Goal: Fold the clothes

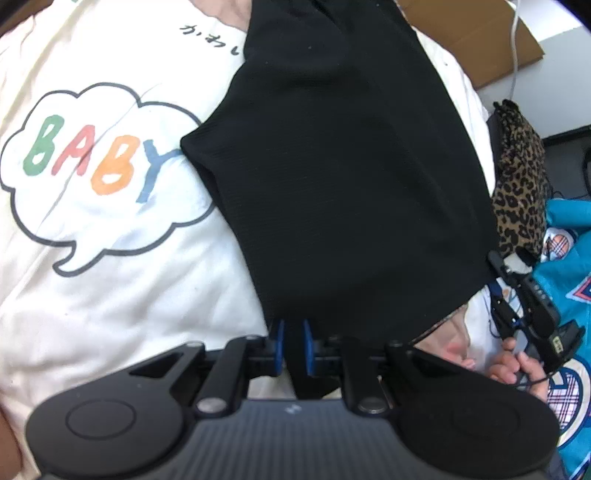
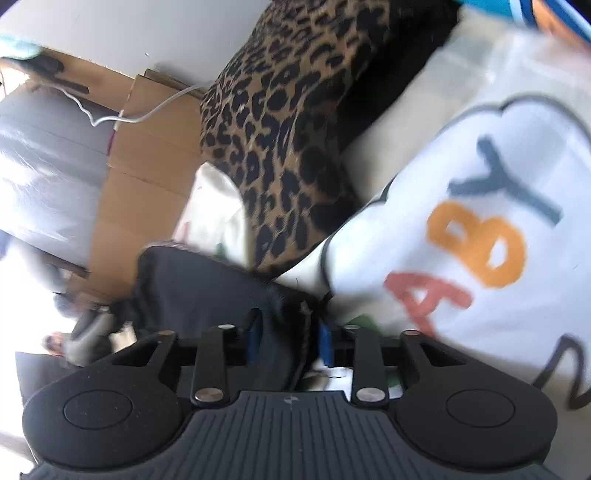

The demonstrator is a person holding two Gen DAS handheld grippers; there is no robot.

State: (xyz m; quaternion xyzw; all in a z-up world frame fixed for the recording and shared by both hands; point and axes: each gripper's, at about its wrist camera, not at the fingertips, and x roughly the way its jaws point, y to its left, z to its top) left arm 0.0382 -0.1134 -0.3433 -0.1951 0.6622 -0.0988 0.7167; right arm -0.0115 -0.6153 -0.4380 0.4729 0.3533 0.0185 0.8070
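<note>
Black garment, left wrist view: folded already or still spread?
Spread, not yet folded. The black garment drapes as one sheet over the white BABY cloth, its near edge pinched in the left gripper.

Cardboard: flattened brown cardboard (image 2: 140,177) with visible creases, lying at the far edge of the work area; also seen top right in the left wrist view (image 1: 476,37).
Cable: thin white cable (image 2: 122,116) trailing in a loose curve across the cardboard; in the left wrist view it runs down past the cardboard's edge (image 1: 514,55).
Wall: plain pale grey wall (image 2: 147,33) behind the cardboard.
Floor: pale grey surface (image 1: 561,74) beyond the cardboard, evenly lit.
Light: strong glare (image 2: 22,288) at the left, washing out detail there; source cannot be told.
Focus: right wrist view blurred throughout.
</note>
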